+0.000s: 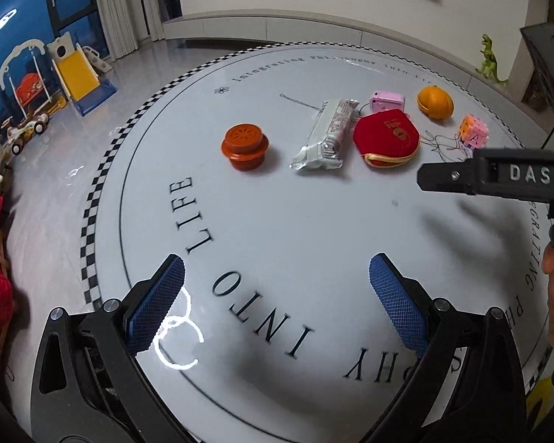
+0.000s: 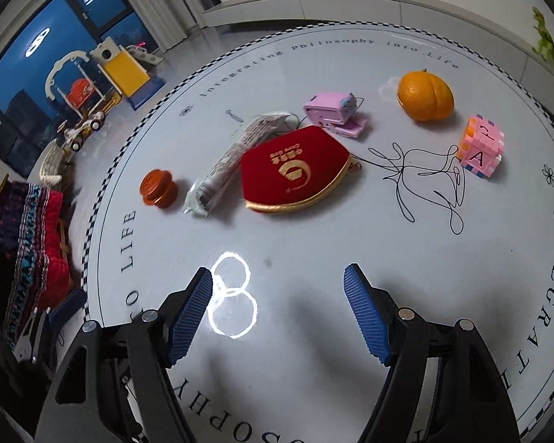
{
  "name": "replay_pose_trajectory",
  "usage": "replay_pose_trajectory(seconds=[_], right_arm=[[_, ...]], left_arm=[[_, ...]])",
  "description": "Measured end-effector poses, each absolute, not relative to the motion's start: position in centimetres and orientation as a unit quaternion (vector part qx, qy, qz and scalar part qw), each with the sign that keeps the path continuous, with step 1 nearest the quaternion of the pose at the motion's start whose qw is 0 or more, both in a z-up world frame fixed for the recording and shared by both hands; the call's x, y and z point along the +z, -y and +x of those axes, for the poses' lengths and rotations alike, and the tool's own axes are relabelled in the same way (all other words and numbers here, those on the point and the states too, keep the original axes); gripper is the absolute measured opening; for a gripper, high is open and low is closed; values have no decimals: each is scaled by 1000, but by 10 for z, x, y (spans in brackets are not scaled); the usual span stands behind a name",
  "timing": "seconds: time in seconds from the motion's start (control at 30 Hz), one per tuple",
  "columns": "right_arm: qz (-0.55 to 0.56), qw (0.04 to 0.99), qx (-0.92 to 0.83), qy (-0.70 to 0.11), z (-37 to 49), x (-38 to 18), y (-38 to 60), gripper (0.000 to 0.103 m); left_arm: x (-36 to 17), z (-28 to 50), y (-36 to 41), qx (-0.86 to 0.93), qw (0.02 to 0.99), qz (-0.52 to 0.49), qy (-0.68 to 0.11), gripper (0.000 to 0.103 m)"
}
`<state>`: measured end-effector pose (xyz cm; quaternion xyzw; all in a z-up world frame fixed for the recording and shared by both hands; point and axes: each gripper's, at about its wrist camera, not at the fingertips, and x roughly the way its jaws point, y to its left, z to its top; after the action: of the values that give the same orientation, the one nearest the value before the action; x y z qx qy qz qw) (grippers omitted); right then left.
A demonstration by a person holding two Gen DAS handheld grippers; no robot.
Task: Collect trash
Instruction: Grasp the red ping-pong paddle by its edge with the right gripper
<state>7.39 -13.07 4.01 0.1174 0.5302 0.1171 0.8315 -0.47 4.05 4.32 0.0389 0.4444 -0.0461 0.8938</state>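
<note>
A crumpled silver snack wrapper [image 1: 327, 133] [image 2: 229, 160] lies on the round white table [image 1: 277, 229] [image 2: 314, 236], between an orange-brown lid [image 1: 244, 146] [image 2: 157, 188] and a red pouch [image 1: 386, 136] [image 2: 295, 170]. An orange [image 1: 435, 102] [image 2: 424, 96], a pink toy camera [image 1: 387, 100] [image 2: 334, 112] and a pink letter cube [image 1: 473, 131] [image 2: 480, 146] lie beyond. My left gripper [image 1: 277, 277] is open and empty, well short of the objects. My right gripper [image 2: 279, 286] is open and empty near the pouch; its body [image 1: 498, 175] shows in the left wrist view.
The table's checkered rim [image 1: 92, 221] drops to the floor at left. A toy slide [image 1: 77, 70] [image 2: 125, 70] and a toy car [image 1: 22, 133] stand on the floor. A red quilted cloth [image 2: 29, 229] lies at the left. A green dinosaur [image 1: 491, 62] stands at the back right.
</note>
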Motion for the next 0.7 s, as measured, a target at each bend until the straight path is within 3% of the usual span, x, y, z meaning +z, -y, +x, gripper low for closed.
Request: replay_pose_trajectory(seconds=[0.43,0.7], right_arm=[[250,748,40,-614,141,16,144,75],[293,724,11,-624,156,16,145,76]], left_arm=[[33,52,0,-116,883,77,-448,97],[25,64,1,-117,879,99,-452,97]])
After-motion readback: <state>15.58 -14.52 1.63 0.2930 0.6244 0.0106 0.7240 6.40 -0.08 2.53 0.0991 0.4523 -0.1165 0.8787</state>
